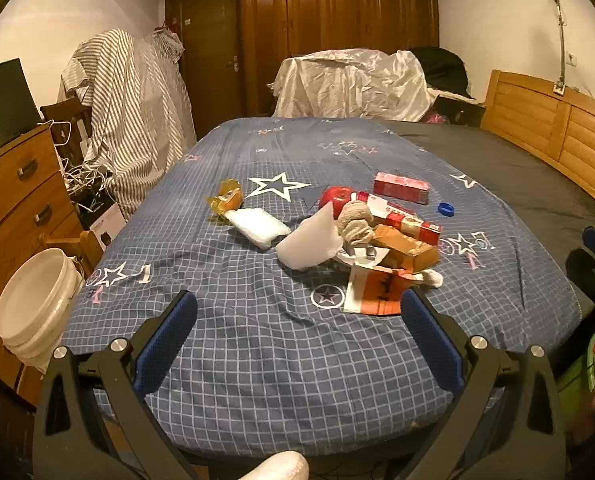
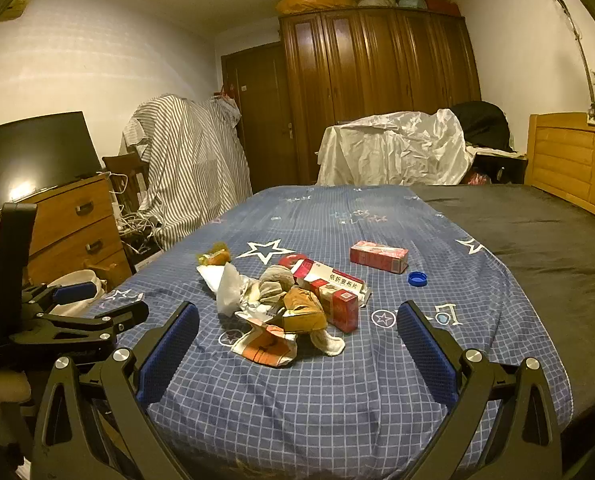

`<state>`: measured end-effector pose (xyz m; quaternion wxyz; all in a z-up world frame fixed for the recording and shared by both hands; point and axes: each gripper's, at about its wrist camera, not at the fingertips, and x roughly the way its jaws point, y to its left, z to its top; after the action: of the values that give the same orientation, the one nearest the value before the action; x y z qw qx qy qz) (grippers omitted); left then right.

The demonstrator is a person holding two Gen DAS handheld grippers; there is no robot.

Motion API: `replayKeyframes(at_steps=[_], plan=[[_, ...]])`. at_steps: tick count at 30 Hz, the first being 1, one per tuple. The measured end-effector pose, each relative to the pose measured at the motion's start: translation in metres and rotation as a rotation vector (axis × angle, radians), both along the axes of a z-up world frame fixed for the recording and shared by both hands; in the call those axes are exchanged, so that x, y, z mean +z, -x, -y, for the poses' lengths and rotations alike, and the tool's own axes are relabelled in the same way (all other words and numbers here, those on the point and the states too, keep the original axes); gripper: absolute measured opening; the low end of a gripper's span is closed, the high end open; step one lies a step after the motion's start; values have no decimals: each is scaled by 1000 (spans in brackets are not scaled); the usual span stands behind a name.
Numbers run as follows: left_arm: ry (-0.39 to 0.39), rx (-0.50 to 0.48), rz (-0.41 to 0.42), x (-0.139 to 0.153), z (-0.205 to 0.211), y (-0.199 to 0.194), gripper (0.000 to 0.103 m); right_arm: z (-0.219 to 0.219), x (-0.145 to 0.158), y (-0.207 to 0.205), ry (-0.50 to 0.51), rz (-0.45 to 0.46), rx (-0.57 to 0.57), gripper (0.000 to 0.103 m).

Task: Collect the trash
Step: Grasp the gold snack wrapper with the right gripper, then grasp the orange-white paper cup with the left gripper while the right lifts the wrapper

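Here both grippers, left gripper (image 1: 297, 336) and right gripper (image 2: 297, 344), apparently hold nothing, jaws wide.

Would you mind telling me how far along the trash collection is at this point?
Nothing looks done: the trash pile, red box and blue cap all lie on the bed. Nothing is in hand; the left gripper and right gripper are open and empty. Everything remains to go, probably into the white bucket beside the bed.

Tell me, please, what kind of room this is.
Most likely a bedroom: a bed with a blue checked star-print sheet and light wooden headboard, a tall dark wooden wardrobe, and a wooden chest of drawers.
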<state>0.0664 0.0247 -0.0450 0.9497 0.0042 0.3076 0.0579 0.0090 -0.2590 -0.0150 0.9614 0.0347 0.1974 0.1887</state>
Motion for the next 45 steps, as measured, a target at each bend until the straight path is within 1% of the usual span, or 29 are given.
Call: replayKeyframes(at_steps=[9,12,14,16,17,18,19,20,21,22,23,25,26,27,28,30,33,34,35,36,38,39,41,43,45], plan=[[6,24,-49,-13,-12,-29,98,-10,-13,-29,19,-37,11,99],[8,16,-83,-26,-18,-44,98,-15,-22,-41,32,-57,28,99],[10,-3,-146,-45,-27,-65,98,-21,-32,-52,51,-80,80,99],[11,-15,-206,-64,-37,-82,98,-31,-46,-68,78,-123,152,98],[21,-25,-258,-78,-45,-95,98,-37,-53,-75,95,-144,181,98],[39,-27,-309,-91,-54,-106,98,-42,-61,-85,118,-165,207,93],[56,-22,-337,-100,-60,-112,98,-47,-69,-95,135,-188,225,82],[82,-10,-370,-109,-68,-118,98,-51,-76,-105,139,-216,240,75],[101,-1,-391,-116,-74,-121,98,-55,-81,-115,140,-238,247,62],[114,1,-398,-120,-78,-121,98,-59,-85,-126,146,-248,247,58],[123,-3,-397,-123,-80,-120,98,-63,-90,-136,144,-254,244,58],[93,-24,-382,-126,-77,-116,98,-63,-94,-154,118,-278,229,58],[76,-31,-377,-127,-75,-114,98,-63,-96,-166,88,-299,213,58],[64,-38,-364,-129,-74,-111,98,-62,-98,-178,53,-329,204,60],[63,-39,-350,-132,-73,-108,98,-63,-101,-189,23,-366,200,66],[70,-33,-327,-134,-73,-101,98,-64,-105,-207,-1,-414,185,72],[70,-8,-329,-134,-72,-96,98,-72,-116,-231,29,-481,164,73],[74,-1,-333,-133,-70,-92,98,-75,-121,-238,38,-506,169,71],[83,-3,-336,-130,-67,-89,98,-74,-124,-239,39,-514,177,66],[97,-23,-335,-127,-63,-86,97,-73,-126,-239,47,-517,178,57],[118,-98,-335,-119,-51,-83,98,-67,-123,-228,59,-487,173,56],[106,-125,-335,-117,-42,-79,98,-63,-121,-219,78,-464,173,56],[104,-148,-333,-115,-32,-76,98,-54,-117,-198,102,-431,162,56],[124,-154,-338,-114,-28,-73,98,-48,-116,-171,124,-401,155,56],[135,-156,-342,-112,-28,-72,97,-52,-119,-150,135,-398,178,56]])
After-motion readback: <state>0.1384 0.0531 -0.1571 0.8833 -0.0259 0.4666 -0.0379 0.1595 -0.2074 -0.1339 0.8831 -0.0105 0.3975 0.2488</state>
